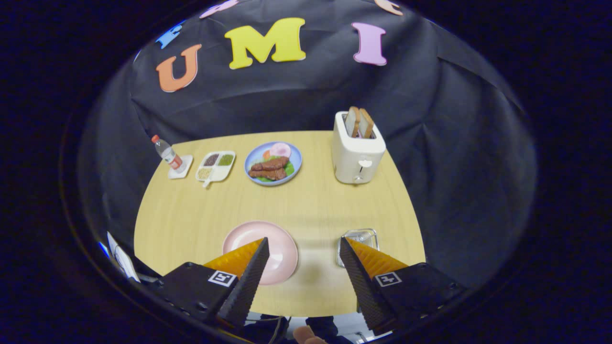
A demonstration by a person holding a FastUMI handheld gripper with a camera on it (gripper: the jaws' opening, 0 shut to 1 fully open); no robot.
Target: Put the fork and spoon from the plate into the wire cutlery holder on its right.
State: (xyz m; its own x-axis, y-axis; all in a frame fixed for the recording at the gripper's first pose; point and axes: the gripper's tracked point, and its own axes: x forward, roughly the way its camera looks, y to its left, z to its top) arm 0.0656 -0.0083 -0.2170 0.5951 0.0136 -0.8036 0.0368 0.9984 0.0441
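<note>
Desk [306, 205] of pale wood across the middle of the picture, backed by black cloth.

Hand-held gripper [304, 240] at the bottom centre, open wide, fingers [248, 274] well apart and pressing on nothing. Between the two tips, just bare desk.

White toaster [357, 153] in the upper right part of the desk, upright, lever facing forward. Two slices of toast [359, 123] standing up out of its slots, leaning slightly apart.

Pink plate [277, 243] in the lower centre, near the front edge of the desk, partly covered by the left fingertip. Bare where visible; whether fork or spoon lies on the covered part cannot be told.

Blue plate [295, 168] in the upper centre, left of the toaster and well beyond the pink plate. On it, brown pieces of meat [270, 168], some green leaves and a pale pink round slice [280, 149].

Wire cutlery holder [359, 236] in the lower right, right of the pink plate and apart from it, straight in front of the toaster. Largely hidden behind the right fingertip, so contents impossible to tell.

White divided tray [216, 166] just left of the blue plate, four compartments with dark, green and pale grains, short handle pointing toward the front.

Small plastic bottle [167, 153] with a red cap at the upper left of the desk, tilted in the picture, standing on a white square coaster [183, 168] just beside the tray.
</note>
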